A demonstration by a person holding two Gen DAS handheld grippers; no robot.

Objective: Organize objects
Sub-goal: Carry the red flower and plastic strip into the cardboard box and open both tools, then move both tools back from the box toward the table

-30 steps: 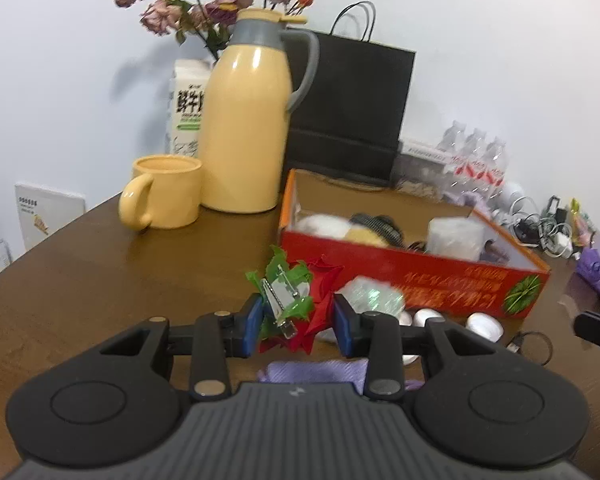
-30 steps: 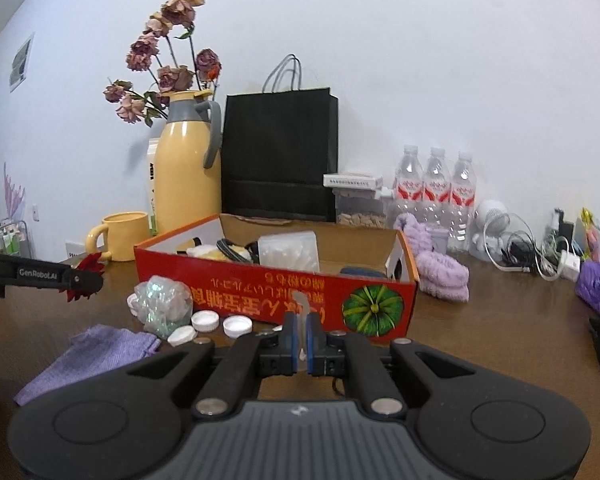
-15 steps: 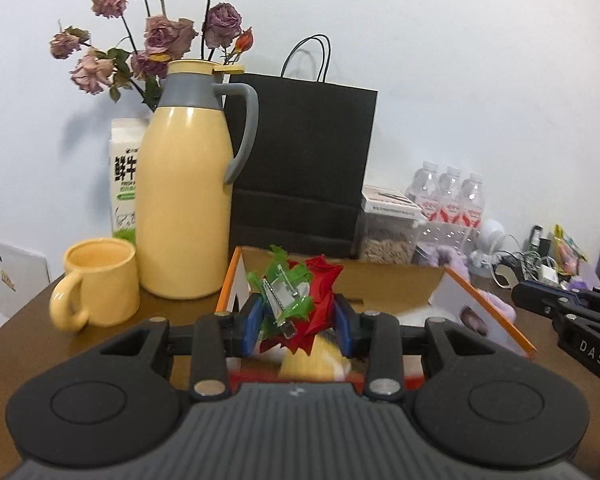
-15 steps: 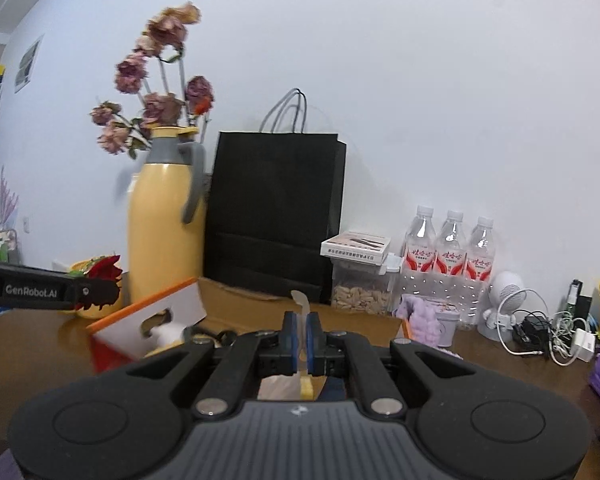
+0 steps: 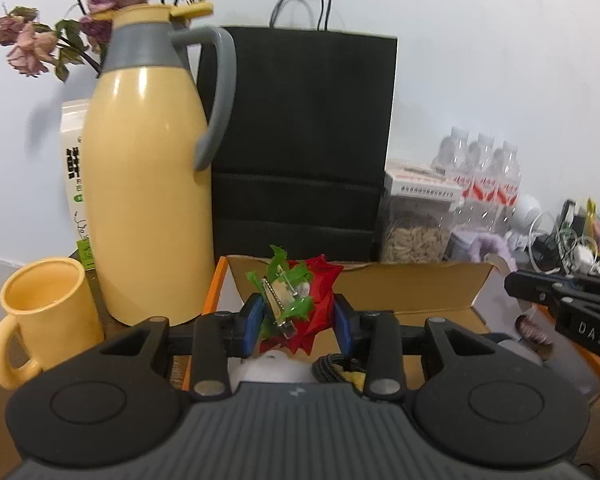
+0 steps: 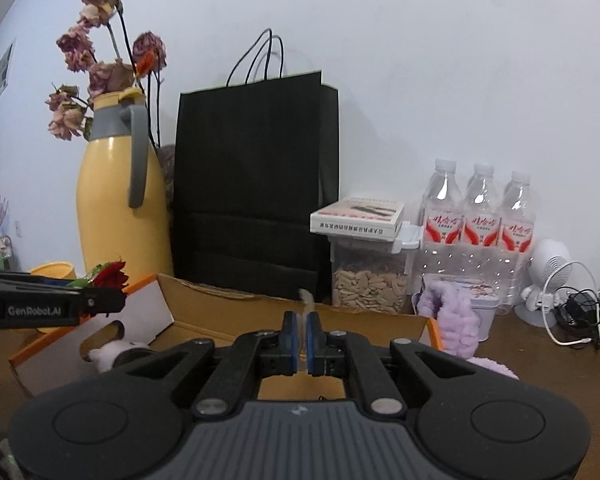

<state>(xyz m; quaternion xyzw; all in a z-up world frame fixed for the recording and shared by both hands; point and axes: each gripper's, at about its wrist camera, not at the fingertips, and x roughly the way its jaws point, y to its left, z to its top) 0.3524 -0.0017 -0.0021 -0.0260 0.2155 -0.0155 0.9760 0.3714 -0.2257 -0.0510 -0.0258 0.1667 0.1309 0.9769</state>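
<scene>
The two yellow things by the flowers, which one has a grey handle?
The tall jug: grey collar and grey handle, standing before the black bag. The mug beside it is short, open-topped and all yellow.

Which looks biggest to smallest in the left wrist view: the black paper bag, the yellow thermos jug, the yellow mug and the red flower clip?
1. black paper bag
2. yellow thermos jug, nearly as tall but narrower
3. yellow mug
4. red flower clip; it is nearest the camera, so it looks larger than it is.

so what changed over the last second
Both grippers carried their loads from in front of the cardboard box to above it. Unchanged: left gripper clamps the red flower clip, right gripper pinches a thin pale piece; jug and bag stand still.
</scene>
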